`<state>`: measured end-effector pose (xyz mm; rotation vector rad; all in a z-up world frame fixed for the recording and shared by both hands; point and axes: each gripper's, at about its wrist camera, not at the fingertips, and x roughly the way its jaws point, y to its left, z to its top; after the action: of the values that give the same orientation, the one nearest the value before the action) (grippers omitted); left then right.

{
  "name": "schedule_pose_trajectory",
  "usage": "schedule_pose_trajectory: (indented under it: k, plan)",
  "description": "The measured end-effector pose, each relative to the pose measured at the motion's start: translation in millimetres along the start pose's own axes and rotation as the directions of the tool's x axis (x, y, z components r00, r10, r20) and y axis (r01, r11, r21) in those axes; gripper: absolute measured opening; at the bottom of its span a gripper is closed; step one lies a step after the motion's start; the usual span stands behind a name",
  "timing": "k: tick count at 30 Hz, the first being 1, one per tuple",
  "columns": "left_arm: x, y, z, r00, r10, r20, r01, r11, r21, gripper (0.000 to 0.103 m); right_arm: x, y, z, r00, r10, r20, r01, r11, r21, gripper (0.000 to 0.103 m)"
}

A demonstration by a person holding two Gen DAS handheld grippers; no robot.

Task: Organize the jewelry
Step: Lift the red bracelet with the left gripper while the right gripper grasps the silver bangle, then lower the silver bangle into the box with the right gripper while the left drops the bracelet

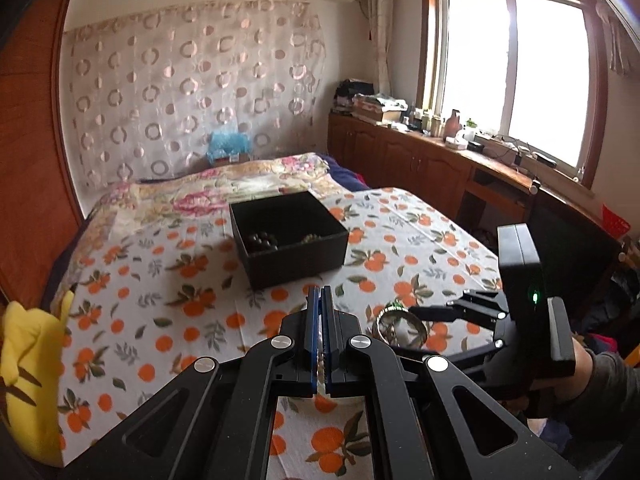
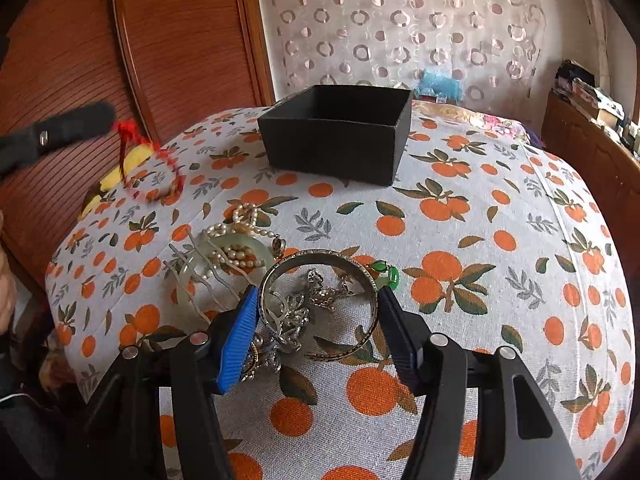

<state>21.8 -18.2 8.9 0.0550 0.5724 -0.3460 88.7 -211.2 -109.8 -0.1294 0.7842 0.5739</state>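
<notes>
Two grippers busy: the left gripper [image 1: 322,334] has its jaws clamped on what's probably the limp red cord bracelet [image 2: 154,168]. The right gripper [image 2: 316,320] jaws straddle the stiff metal bangle [image 2: 320,304], seemingly squeezing its slippery rim.

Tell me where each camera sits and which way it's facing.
Left wrist: on the left gripper, looking across the bed at the black box and window; right gripper and a sleeve show.
Right wrist: on the right gripper, jaws around a silver bangle.
Both share the box, the bangle and the orange-print cloth.
</notes>
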Motion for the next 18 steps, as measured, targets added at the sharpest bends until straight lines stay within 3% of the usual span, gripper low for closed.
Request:
schedule_pose_trajectory:
  k: [18]
  plan:
    - [17,22,48,0.994,0.076,0.074,-0.077,0.997,0.016,0.001,-11,-9,60,0.996,-0.019,0.084,0.023,0.999,-0.048,0.062]
